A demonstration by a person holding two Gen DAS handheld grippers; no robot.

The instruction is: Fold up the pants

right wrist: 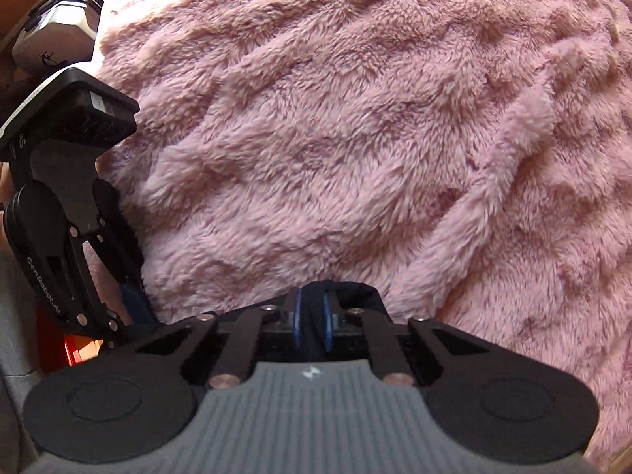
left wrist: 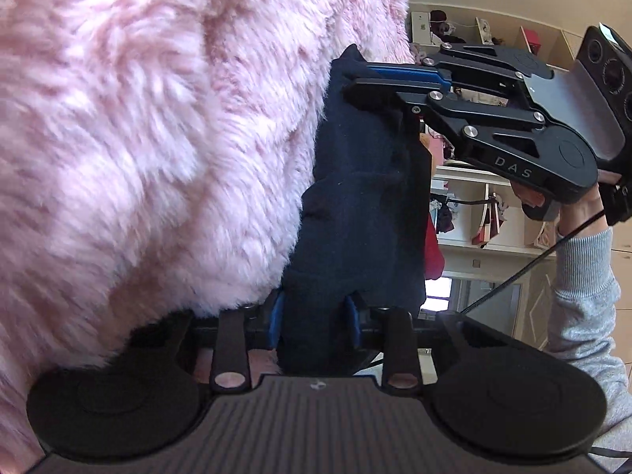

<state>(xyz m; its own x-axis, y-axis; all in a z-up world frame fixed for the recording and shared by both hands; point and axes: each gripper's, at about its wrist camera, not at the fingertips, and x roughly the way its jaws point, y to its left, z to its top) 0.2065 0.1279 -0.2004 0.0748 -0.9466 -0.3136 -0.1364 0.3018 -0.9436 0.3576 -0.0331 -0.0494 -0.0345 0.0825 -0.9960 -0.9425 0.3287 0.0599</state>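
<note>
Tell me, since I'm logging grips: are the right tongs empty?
No, the right tongs are shut on a fold of the navy pants over the pink blanket.

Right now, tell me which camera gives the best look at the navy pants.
The left wrist view: the navy pants stretch from the left gripper to the right gripper against the pink blanket. The right wrist view shows only a pinched fold.

We see only narrow strip of navy pants (left wrist: 355, 197), rest hidden behind pink blanket (left wrist: 158, 138). Left gripper (left wrist: 314, 322) pads mostly buried in cloth. We cannot read shelf clutter (left wrist: 486, 217), too small. Grey sleeve (left wrist: 584, 296) cut off by edge.
</note>
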